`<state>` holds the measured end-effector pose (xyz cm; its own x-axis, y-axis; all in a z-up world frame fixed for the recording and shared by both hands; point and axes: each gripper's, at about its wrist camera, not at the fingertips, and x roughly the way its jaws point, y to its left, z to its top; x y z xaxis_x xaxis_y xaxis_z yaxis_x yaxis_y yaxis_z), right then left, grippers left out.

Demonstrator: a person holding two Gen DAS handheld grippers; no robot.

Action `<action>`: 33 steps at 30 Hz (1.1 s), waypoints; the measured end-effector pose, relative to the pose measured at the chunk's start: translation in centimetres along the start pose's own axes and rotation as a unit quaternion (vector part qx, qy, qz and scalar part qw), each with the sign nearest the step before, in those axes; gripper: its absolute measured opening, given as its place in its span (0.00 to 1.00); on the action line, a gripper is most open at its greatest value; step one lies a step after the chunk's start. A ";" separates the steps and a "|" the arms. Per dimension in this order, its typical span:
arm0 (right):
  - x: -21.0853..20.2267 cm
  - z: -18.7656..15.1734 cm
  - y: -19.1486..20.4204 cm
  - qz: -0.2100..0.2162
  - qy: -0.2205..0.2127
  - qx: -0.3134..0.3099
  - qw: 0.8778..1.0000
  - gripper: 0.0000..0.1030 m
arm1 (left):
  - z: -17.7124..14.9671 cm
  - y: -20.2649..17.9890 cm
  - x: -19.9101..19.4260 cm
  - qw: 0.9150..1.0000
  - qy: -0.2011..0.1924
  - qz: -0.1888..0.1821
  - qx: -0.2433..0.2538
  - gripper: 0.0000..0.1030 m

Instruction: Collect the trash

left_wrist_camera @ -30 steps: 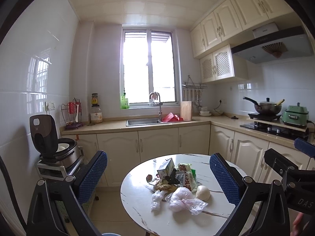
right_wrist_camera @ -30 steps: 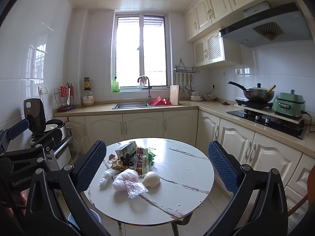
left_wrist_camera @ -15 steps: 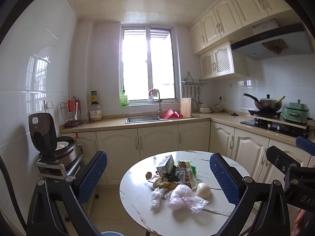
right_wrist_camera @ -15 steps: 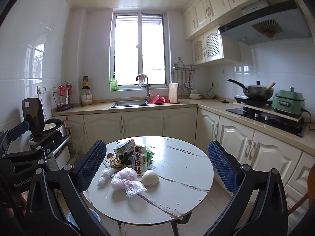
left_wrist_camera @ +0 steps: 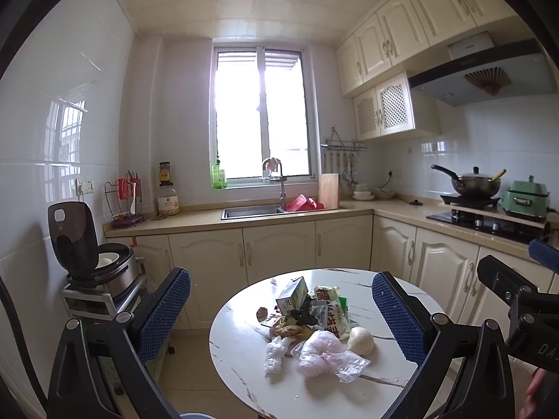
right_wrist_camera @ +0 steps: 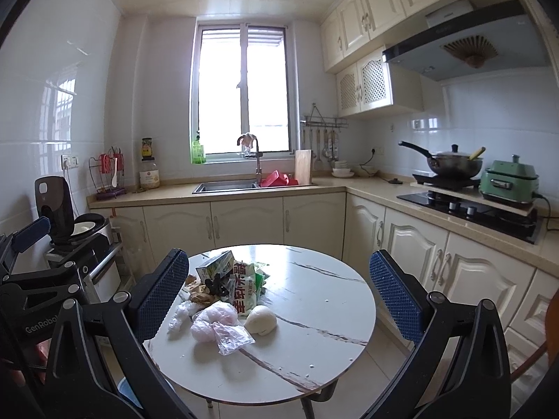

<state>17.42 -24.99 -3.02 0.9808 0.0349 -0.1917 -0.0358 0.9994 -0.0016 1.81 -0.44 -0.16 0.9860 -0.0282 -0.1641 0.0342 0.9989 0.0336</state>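
Several bits of trash sit bunched together on the round white marble-look table, kind of toward its left-middle. Front of the heap is a crumpled pinkish clear plastic bag, with a smaller scrunched white plastic wrapper just to its left and a pale round bun-looking lump just to its right. I honestly can't tell if that one is food or wadded paper. Behind those lies a green-and-white snack packet with red lettering, a tilted small green-and-white drink carton leaning at the back, something black and crinkly between them, and some brown scraps next to it. A little brown piece sits apart on the left.

Both tools hang above the near edge of the table, not touching anything. Left gripper has its blue-padded fingers spread wide with nothing between them except the view of the pile. Right gripper is the same deal, fingers far apart and empty, with the pile nearer its left finger.

Further out, a blue bin rim peeks from under the table's left side. Along the back wall runs a beige countertop with a steel sink under the bright window, and a black rice cooker with its lid flipped up stands on a rack on the left. On the right, a dark lidded wok sits on the stove beside a mint green cooker.
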 end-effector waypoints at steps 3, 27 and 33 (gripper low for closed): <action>0.1 0.0 -0.3 -0.005 0.000 0.001 1.000 1.00 | 0.0 -0.3 0.7 1.000 0.001 -0.004 0.001 0.99; 5.6 -1.1 -1.6 -0.013 0.011 -0.003 1.000 1.00 | -2.1 -0.3 10.2 1.000 0.026 0.007 0.007 0.99; 10.9 -3.7 -2.6 -0.015 0.075 0.003 0.997 1.00 | -4.7 0.7 16.7 0.993 0.109 0.019 0.027 0.99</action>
<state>27.53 -27.20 -8.71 0.9416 0.0036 -0.3366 -0.0050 1.0000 -0.0033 17.54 -0.05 -7.49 0.9282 0.0236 -0.3713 0.0132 0.9953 0.0963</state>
